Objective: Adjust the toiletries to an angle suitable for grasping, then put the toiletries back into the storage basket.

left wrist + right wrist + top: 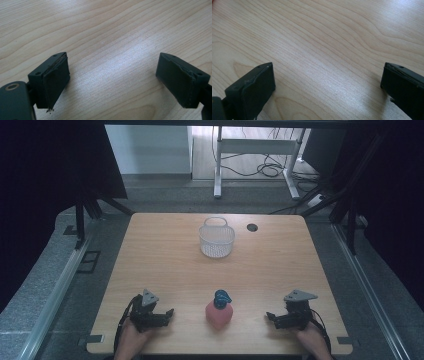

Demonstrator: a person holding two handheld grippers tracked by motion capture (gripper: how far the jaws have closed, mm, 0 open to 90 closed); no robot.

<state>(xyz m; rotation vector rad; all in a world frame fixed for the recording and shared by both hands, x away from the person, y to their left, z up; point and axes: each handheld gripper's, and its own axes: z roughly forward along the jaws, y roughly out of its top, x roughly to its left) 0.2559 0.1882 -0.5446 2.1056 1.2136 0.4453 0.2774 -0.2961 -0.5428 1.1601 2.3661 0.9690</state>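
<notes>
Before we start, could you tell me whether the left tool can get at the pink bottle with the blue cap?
Probably yes: the left tool is open, and bare wooden table separates it from the pink bottle with the blue cap.

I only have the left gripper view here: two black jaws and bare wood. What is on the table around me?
Observer: A pink object with a blue top stands near the front edge of the table, between the left hand-held gripper and the right hand-held gripper.
Operator: Is either one touching it?
Observer: No, both rest on the wood apart from it, and the right gripper view shows its jaws wide apart over bare wood.
Operator: Anything farther out?
Observer: A white mesh basket with a handle stands toward the far edge, around the middle, nothing visible inside it.
</notes>
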